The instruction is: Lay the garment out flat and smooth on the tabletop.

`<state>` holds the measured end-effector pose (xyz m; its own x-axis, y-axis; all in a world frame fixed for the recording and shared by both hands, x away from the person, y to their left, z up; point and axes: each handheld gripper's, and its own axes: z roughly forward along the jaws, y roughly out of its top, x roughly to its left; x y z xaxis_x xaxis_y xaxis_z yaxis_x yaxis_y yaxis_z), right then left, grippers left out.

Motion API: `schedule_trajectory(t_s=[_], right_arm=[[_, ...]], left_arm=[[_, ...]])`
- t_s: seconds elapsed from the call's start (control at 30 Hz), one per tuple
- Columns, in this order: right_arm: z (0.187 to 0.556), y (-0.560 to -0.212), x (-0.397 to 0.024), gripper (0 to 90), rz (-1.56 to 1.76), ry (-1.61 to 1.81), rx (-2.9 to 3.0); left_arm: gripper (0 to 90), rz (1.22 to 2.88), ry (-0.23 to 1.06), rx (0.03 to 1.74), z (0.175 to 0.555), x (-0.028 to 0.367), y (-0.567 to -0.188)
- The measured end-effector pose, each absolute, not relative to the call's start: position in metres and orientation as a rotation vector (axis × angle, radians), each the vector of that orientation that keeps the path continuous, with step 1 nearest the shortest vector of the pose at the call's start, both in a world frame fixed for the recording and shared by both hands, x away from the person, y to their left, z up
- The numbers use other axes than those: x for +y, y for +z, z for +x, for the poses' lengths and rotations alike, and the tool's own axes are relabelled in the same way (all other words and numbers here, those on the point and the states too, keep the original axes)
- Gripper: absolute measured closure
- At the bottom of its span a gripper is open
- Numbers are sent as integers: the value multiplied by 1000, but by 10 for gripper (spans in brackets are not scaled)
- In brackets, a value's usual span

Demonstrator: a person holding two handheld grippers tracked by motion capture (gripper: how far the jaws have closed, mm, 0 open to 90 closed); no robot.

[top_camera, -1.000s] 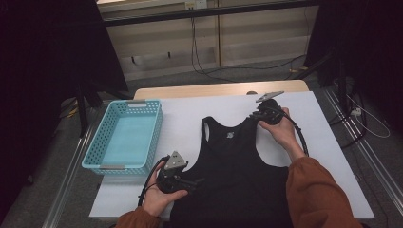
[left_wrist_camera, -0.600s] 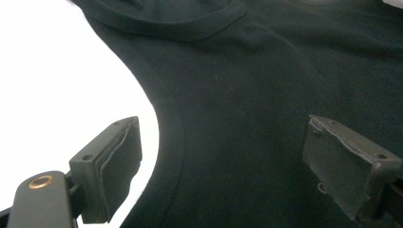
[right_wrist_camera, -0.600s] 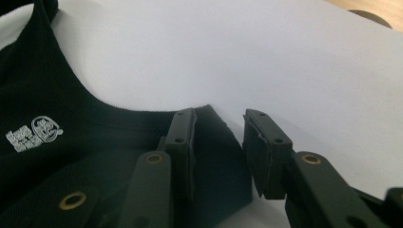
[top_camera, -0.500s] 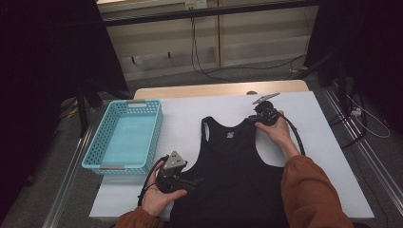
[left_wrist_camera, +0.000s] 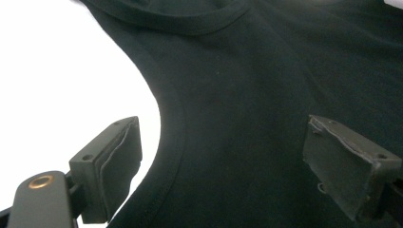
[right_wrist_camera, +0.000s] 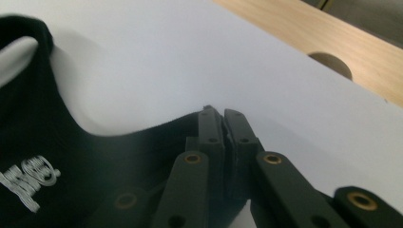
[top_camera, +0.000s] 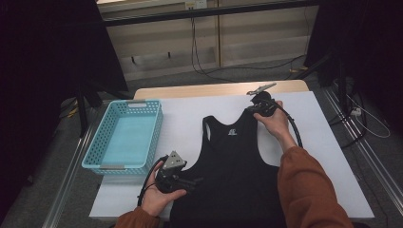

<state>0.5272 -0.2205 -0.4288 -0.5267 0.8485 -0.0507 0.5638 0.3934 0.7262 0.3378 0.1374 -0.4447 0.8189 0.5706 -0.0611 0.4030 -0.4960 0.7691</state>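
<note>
Right claw (top_camera: 251, 108) shifted pinching tank top (top_camera: 233, 166) strap, basket (top_camera: 124, 134) well left

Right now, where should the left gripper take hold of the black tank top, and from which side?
Probably the hemmed armhole edge of the black tank top, approached from the white table side. The left gripper hangs open there; the edge curves between its jaws, giving them a free border.

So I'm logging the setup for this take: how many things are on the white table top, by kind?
Black tank top: 1
Blue plastic basket: 1
Handheld claws: 2, left, right
Total: 4
</note>
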Motion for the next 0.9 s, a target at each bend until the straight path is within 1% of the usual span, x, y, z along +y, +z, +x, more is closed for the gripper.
schedule_trajectory(t_s=[0.13, 0.27, 0.37, 0.4, 0.47, 0.57, 0.67, 0.73, 0.8, 0.9], right_arm=[[534, -424, -209, 860, 1204, 961, 2236], [538, -431, -203, 846, 1222, 952, 2244], [538, -442, -204, 794, 1250, 932, 2265], [537, -443, -205, 762, 1255, 939, 2263], [534, -442, -209, 730, 1266, 965, 2248], [527, -438, -217, 624, 1270, 1000, 2212], [515, -434, -223, 599, 1259, 1031, 2195], [506, -431, -226, 603, 1251, 1063, 2188], [496, -428, -227, 631, 1243, 1103, 2182], [482, -425, -214, 667, 1189, 1142, 2216]], left_arm=[[137, 2153, 249, 716, 338, 138, -445], [137, 2146, 251, 719, 337, 139, -444], [137, 2148, 251, 720, 337, 139, -444], [137, 2147, 253, 720, 337, 139, -444], [137, 2147, 255, 721, 337, 139, -444], [137, 2144, 257, 723, 337, 139, -444], [137, 2146, 270, 722, 338, 140, -444], [137, 2143, 272, 728, 338, 140, -444], [137, 2146, 271, 729, 339, 139, -444], [140, 2150, 278, 725, 338, 137, -445]])
